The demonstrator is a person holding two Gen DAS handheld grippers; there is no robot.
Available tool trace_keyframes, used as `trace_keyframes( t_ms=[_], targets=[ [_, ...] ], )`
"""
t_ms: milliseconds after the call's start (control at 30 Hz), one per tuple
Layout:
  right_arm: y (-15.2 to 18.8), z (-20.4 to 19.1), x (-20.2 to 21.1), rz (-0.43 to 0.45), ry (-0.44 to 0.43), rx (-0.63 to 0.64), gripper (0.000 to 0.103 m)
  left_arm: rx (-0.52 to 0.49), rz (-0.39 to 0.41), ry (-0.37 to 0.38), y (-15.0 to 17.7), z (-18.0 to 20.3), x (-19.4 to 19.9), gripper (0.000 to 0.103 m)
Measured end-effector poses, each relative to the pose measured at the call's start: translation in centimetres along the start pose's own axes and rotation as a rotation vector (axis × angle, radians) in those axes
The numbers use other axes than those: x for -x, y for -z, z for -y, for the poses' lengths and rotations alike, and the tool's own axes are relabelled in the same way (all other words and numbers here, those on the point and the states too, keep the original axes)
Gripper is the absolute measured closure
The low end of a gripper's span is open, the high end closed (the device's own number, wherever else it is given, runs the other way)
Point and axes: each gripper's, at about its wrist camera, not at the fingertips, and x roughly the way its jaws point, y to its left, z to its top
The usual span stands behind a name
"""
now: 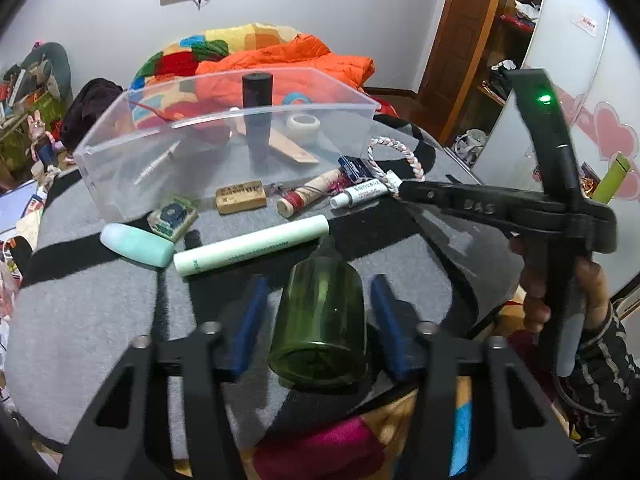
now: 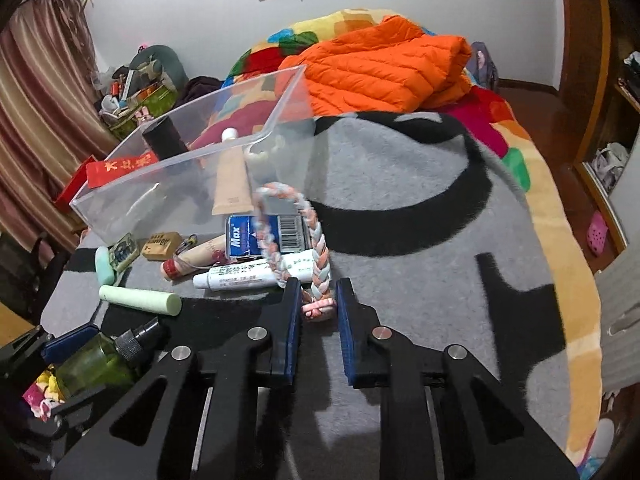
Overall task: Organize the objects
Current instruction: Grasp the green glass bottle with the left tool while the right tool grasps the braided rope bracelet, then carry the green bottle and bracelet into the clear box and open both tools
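Translucent green bottle (image 1: 320, 320) lies sideways; braided cord (image 2: 316, 264) pink-white.

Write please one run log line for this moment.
left gripper: around green bottle, not gripping | right gripper: shut on braided cord | clear bin: partly filled

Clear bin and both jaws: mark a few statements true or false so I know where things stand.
1. The green bottle lies between the left jaws. True.
2. The right jaws are shut on a white tube. False: they are shut on the braid.
3. The black cylinder stands upright in the bin. True.
4. The mint tube is in the bin. False: it lies on the mat in front of it.
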Motion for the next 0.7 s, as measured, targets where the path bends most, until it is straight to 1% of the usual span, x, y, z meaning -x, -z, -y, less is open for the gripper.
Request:
trace_keyframes(
  t_ms=[33, 200, 333, 533, 700],
  targets=[
    [0.0, 0.1, 0.2, 0.004, 0.001, -0.001, 0.087, 0.003, -0.008, 0.007, 0.1, -0.1, -0.2, 0.062],
    [0.3, 0.2, 1.5, 0.021, -0.010, -0.010, 0.087, 0.021, 0.009, 0.029, 0.3, -0.3, -0.2, 0.062],
    [0.2, -0.3, 2.9, 0.051, -0.029, 0.001, 0.087, 0.034, 0.020, 0.026, 0.2, -0.4, 0.1, 0.062],
    [-0.7, -1.3, 4.6, 0.099, -0.054, 0.027, 0.087, 0.040, 0.087, -0.004, -1.2, -1.1, 2.2, 0.062],
    [-2.0, -2.3, 5.3, 0.136, -0.068, 0.052, 0.087, 0.053, 0.154, -0.048, -3.2, -2.6, 3.8, 0.062]
  ],
)
